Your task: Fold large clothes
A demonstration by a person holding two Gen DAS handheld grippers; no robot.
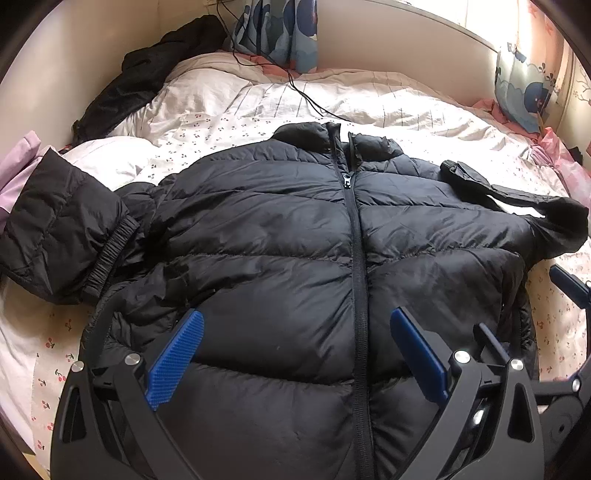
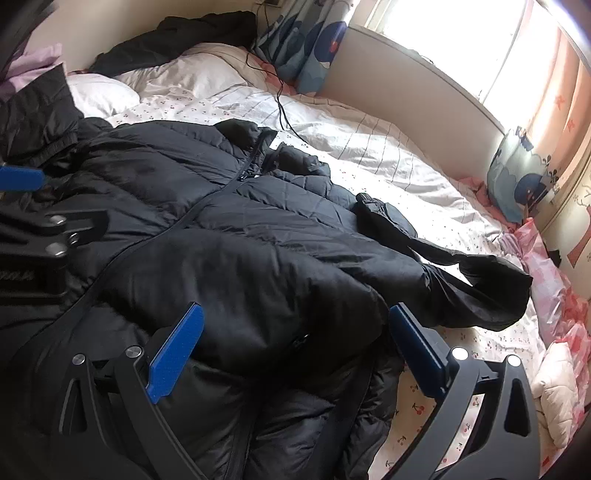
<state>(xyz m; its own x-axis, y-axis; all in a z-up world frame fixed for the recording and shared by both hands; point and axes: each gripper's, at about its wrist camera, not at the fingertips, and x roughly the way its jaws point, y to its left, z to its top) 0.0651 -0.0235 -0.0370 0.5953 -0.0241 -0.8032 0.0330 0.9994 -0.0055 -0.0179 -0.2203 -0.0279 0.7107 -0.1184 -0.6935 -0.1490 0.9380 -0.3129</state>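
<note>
A black puffer jacket [image 1: 280, 229] lies front up and zipped on the bed, collar at the far end. Its left sleeve [image 1: 62, 229] is bent up at the left, cuff towards the body. Its right sleeve [image 1: 517, 199] lies out to the right with the cuff folded back. My left gripper [image 1: 295, 321] is open and empty, hovering over the jacket's lower front, straddling the zip. In the right wrist view the jacket [image 2: 229, 236] fills the left and centre. My right gripper [image 2: 295, 317] is open and empty over the jacket's right side, near the right sleeve [image 2: 461, 273].
The bed has a white cherry-print sheet [image 1: 229, 122]. A second dark garment [image 1: 147, 74] lies at the far left by the wall. A black cable [image 1: 295, 85] runs across the sheet. Blue-patterned pillows stand at the headboard [image 1: 280, 29] and right [image 2: 517, 181]. Pink bedding [image 2: 554, 295] is heaped at right.
</note>
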